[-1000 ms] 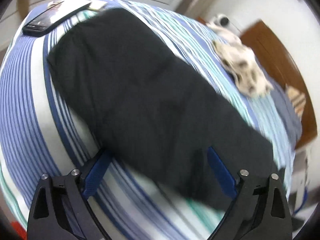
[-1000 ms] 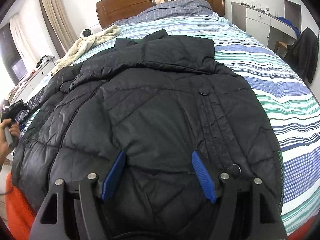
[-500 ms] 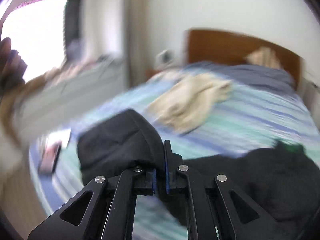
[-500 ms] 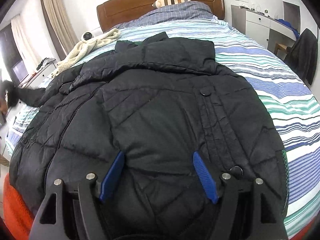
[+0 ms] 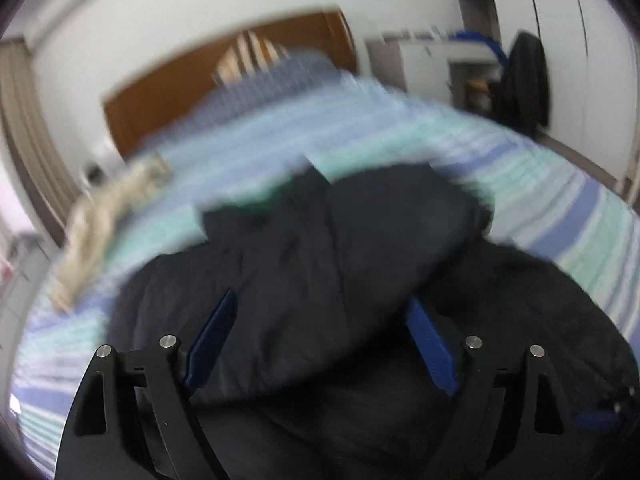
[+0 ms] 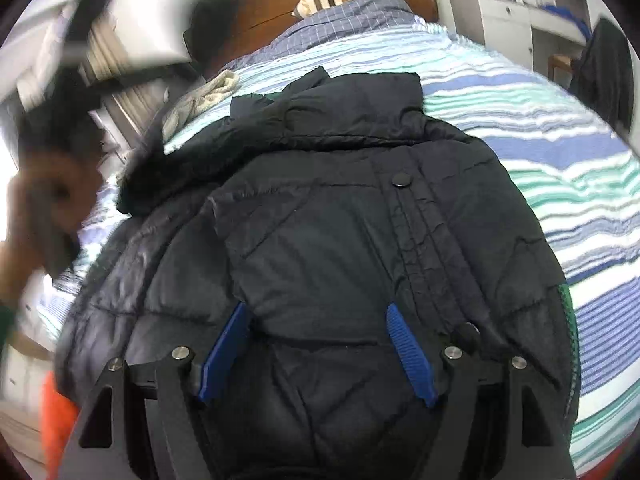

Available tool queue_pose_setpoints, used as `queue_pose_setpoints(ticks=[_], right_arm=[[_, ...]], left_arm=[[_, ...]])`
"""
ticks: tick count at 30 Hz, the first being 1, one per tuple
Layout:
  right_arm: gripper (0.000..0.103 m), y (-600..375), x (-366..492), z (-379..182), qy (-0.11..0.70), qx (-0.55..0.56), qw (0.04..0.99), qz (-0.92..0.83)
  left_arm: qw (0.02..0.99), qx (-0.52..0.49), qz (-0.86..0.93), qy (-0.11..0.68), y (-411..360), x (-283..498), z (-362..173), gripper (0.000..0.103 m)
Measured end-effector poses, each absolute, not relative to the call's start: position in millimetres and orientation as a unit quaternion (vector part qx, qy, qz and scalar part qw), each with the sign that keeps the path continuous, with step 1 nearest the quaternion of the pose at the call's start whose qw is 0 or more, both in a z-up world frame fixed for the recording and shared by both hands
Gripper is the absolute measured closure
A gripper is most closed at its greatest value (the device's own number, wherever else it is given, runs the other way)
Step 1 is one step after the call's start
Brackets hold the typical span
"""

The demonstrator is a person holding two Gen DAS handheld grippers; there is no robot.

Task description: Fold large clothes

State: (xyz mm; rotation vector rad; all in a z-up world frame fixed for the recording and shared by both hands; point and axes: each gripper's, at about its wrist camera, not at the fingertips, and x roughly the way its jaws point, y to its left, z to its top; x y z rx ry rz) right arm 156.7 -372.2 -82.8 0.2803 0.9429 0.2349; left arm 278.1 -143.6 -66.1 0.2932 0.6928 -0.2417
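A large black quilted puffer jacket (image 6: 344, 220) lies front up on the striped bed, collar toward the headboard. My right gripper (image 6: 316, 344) is open just above its lower front, holding nothing. In the blurred left wrist view the jacket (image 5: 320, 264) has a sleeve (image 5: 392, 248) folded across its body, and my left gripper (image 5: 320, 332) is open over it with nothing between the blue pads. The left gripper and the hand holding it show blurred at the left of the right wrist view (image 6: 60, 128).
The bed (image 6: 560, 152) has a blue, green and white striped sheet and a wooden headboard (image 6: 280, 4) with pillows. A cream garment (image 6: 200, 96) lies near the jacket's left shoulder. A white cabinet and a dark hanging coat (image 6: 600, 68) stand to the right.
My left gripper was shut on the sleeve half a second ago and has swung it over the jacket body and opened. The right gripper has stayed open in place.
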Motion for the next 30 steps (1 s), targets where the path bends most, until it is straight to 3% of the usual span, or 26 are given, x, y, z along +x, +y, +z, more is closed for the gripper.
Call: queue_pose_setpoints(ticks=[10, 15, 16, 17, 18, 21, 24, 27, 30], right_arm=[[0.029, -406.4, 221.1, -34.2, 0.406, 0.211, 0.877, 0.148], [0.029, -396.1, 316.8, -79.3, 0.471, 0.302, 0.811, 0.172], [0.034, -390.8, 333.1, -92.4, 0.49, 0.315, 0.794, 0.175], [0.046, -385.7, 345.7, -96.4, 0.502, 0.301, 0.795, 0.158], [0.069, -380.8, 352.7, -86.0, 0.487, 0.263, 0.82, 0.144], [0.073, -372.8, 355.6, -54.5, 0.431, 0.168, 0.88, 0.109], [0.068, -372.9, 362.8, -76.6, 0.477, 0.151, 0.862, 0.085], [0.034, -372.3, 352.8, -89.7, 0.502, 0.135, 0.851, 0.078], [0.034, -374.4, 335.1, -61.6, 0.455, 0.119, 0.88, 0.069]], left_arm=[[0.927, 0.074, -0.049, 0.364, -20.5, 217.7, -58.1, 0.014], [0.927, -0.003, 0.01, 0.375, 45.1, 204.5, -65.6, 0.013], [0.925, -0.015, 0.02, 0.379, 54.6, 201.0, -69.2, 0.013], [0.923, -0.023, 0.027, 0.382, 59.9, 198.1, -73.2, 0.013], [0.922, -0.031, 0.034, 0.385, 65.8, 194.4, -76.1, 0.013], [0.918, -0.045, 0.036, 0.391, 71.5, 189.1, -84.7, 0.013], [0.911, -0.049, 0.022, 0.408, 68.4, 194.6, -93.1, 0.013], [0.911, -0.08, -0.003, 0.404, 71.1, 209.9, -80.9, 0.013], [0.92, -0.084, -0.008, 0.383, 70.0, 239.1, -59.1, 0.013]])
